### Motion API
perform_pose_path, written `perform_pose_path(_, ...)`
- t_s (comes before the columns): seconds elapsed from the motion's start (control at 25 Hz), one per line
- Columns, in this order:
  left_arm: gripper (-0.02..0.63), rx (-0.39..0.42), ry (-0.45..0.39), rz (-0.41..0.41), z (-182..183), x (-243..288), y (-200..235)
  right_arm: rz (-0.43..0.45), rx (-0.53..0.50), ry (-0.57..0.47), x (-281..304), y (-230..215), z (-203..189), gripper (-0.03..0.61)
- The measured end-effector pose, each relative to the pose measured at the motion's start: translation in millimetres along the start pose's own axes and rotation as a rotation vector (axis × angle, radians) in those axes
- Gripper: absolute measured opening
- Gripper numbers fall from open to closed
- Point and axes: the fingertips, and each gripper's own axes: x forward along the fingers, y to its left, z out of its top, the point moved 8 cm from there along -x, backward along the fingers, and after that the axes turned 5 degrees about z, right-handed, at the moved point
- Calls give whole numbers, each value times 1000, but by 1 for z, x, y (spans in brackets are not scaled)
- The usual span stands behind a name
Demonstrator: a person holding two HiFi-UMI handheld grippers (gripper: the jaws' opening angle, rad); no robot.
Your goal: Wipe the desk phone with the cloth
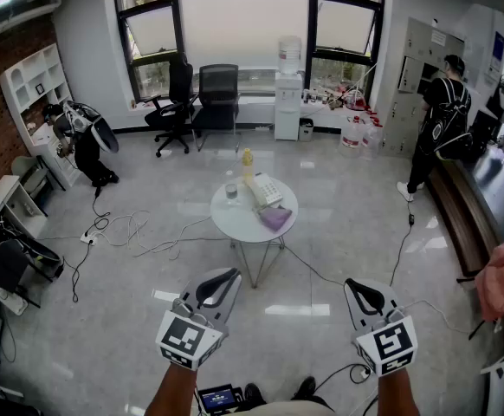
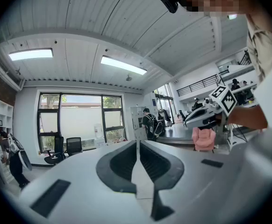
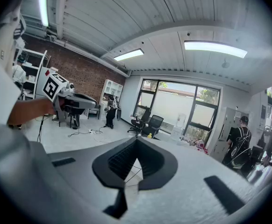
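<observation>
A white desk phone (image 1: pixel 267 190) lies on a small round white table (image 1: pixel 235 220) in the middle of the room, with a purple cloth (image 1: pixel 275 218) beside it on the near right. Both grippers are held well short of the table, near the bottom of the head view. My left gripper (image 1: pixel 234 273) is shut with nothing in it, and so is my right gripper (image 1: pixel 350 283). In the left gripper view the left gripper (image 2: pixel 137 143) points over the room, jaws together. In the right gripper view the right gripper (image 3: pixel 136 139) has its jaws together too.
On the table also stand a yellow bottle (image 1: pixel 247 159) and a glass (image 1: pixel 231 191). Cables (image 1: pixel 131 230) trail across the glossy floor left of the table. Office chairs (image 1: pixel 202 102) and a water dispenser (image 1: pixel 288 88) stand by the windows. One person (image 1: pixel 84 139) bends at left, another (image 1: pixel 438 124) stands at right.
</observation>
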Motion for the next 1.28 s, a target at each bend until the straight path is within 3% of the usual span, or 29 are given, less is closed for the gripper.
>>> perform_pose_path(0.88,21,-15,1,-36,-17,-7,32,-26,-7,0,25,24,9,-11)
perform_pose_path(1.28,21,-38,23,-39,-27,25,39,-16,-13,-42,58,-5,11,-8)
